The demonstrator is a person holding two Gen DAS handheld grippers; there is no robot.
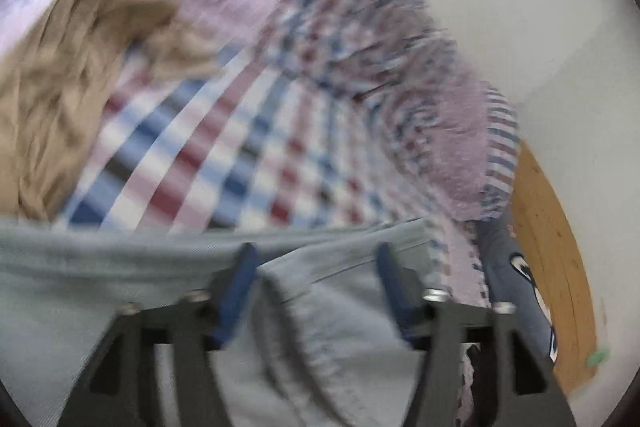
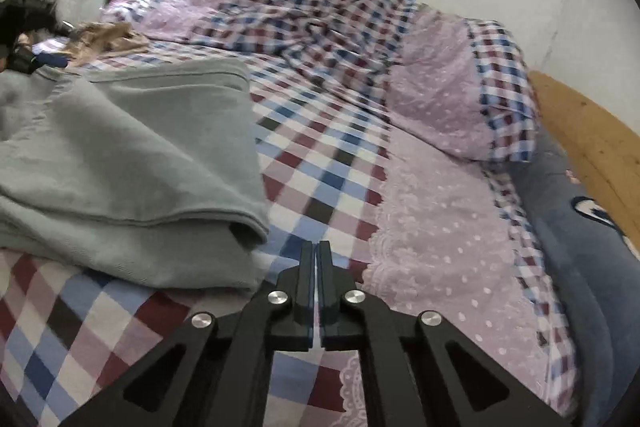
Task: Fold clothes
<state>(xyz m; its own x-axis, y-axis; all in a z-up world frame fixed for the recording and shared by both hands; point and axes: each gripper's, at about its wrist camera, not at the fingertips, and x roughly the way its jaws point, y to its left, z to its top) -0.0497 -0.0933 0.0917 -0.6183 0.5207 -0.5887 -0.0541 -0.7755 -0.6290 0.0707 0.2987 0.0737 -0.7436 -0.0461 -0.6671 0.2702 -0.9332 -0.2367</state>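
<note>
A: So, where is the grey garment (image 2: pixel 132 163) just now?

B: On the checked bedsheet (image 2: pixel 320 163), toward the left side of the bed. In the right wrist view it lies doubled over, one layer on another, with a rounded fold edge facing the right gripper (image 2: pixel 316 255).

A: And that gripper has hold of it?

B: No. Its fingers are pressed together with nothing between them, hovering over the sheet just beside the fold. My guess is it stands clear so the cloth can settle or be shifted from the other end.

A: The left gripper (image 1: pixel 314 263), then?

B: Its fingers are spread wide, and a seamed edge of the garment runs between them. The view is blurred, so I can't tell whether the pads touch the cloth; they are certainly not pinching it.

A: Why spread over a seam?

B: Probably because a hem gives a firm line to take hold of, or it was just let go there. Either fits.

A: Anything else on the bed?

B: A crumpled tan cloth (image 1: pixel 60 75) beyond the garment, a lilac pillow (image 2: pixel 444 103) by the wooden headboard (image 2: pixel 592 139), and a bunched checked quilt (image 2: pixel 304 3).
</note>
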